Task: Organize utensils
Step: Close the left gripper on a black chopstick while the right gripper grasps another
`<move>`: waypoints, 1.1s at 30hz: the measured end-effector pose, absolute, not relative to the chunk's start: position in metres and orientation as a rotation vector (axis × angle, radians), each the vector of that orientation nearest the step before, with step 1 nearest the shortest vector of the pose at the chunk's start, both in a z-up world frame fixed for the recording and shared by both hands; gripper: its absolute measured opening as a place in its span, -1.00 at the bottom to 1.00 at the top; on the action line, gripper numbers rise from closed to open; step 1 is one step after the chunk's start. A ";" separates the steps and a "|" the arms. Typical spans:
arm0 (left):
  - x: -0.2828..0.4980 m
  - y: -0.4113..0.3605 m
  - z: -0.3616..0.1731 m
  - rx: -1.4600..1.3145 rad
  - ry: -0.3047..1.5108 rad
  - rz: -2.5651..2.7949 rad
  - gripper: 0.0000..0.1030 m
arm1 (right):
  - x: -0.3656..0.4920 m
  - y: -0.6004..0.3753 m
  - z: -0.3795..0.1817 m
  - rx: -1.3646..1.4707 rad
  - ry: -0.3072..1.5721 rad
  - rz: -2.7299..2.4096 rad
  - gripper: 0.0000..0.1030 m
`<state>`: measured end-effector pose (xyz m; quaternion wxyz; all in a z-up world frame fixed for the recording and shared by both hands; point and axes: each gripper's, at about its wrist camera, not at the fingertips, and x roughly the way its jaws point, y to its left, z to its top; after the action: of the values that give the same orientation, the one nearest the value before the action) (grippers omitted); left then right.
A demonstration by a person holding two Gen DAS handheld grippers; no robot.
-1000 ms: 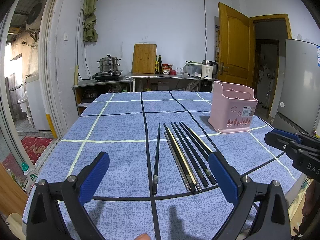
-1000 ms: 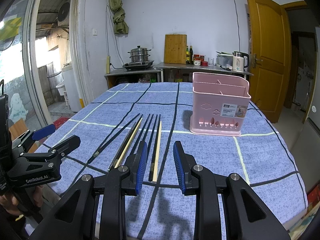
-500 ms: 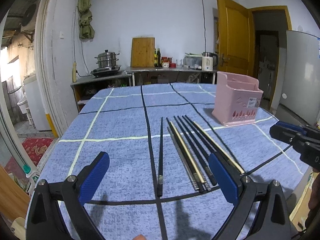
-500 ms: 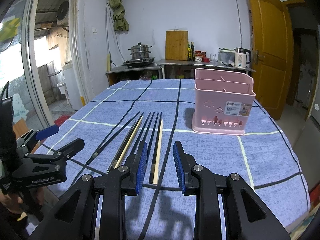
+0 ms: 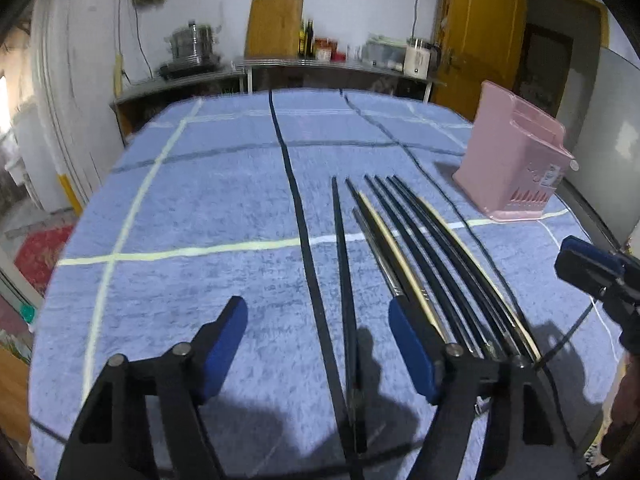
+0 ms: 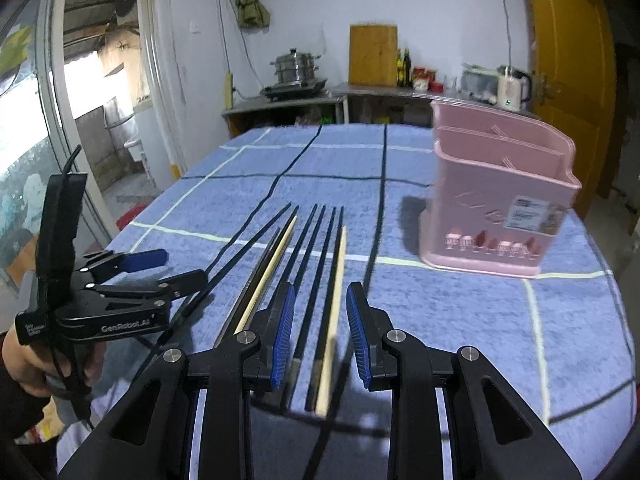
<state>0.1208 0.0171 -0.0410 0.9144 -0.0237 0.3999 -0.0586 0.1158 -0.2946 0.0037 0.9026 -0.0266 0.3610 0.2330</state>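
Chopsticks (image 5: 404, 256) lie side by side on our blue checked tablecloth (image 5: 192, 208), with one black chopstick (image 5: 344, 280) set slightly apart. Our left gripper (image 5: 316, 344) straddles that lone stick, jaws closing but not touching it. Our right gripper (image 6: 320, 332) hangs narrowly parted over the outermost sticks, clamping nothing. Beyond, the pink utensil basket (image 6: 496, 208) stands upright.

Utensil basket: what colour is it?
Pink basket, with a label on its front; the right wrist view shows it best.
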 end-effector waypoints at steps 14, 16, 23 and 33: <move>0.176 0.008 -0.051 -0.038 0.914 -0.191 -0.20 | 0.190 -0.261 -0.031 -0.050 0.905 0.522 -0.80; 0.180 0.008 -0.051 -0.035 0.917 -0.195 -0.24 | 0.197 -0.259 -0.035 -0.051 0.921 0.520 -0.80; 0.193 0.011 -0.048 -0.043 0.934 -0.211 -0.29 | 0.215 -0.252 -0.044 -0.048 0.962 0.516 -0.85; 0.217 0.003 -0.047 -0.005 0.973 -0.229 -0.29 | 0.238 -0.241 -0.047 -0.041 0.996 0.493 -0.85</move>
<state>0.2165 0.0033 -0.0470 0.8777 -0.0023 0.4664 -0.1098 0.2382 -0.2408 -0.0470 0.8493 -0.0194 0.4728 0.2340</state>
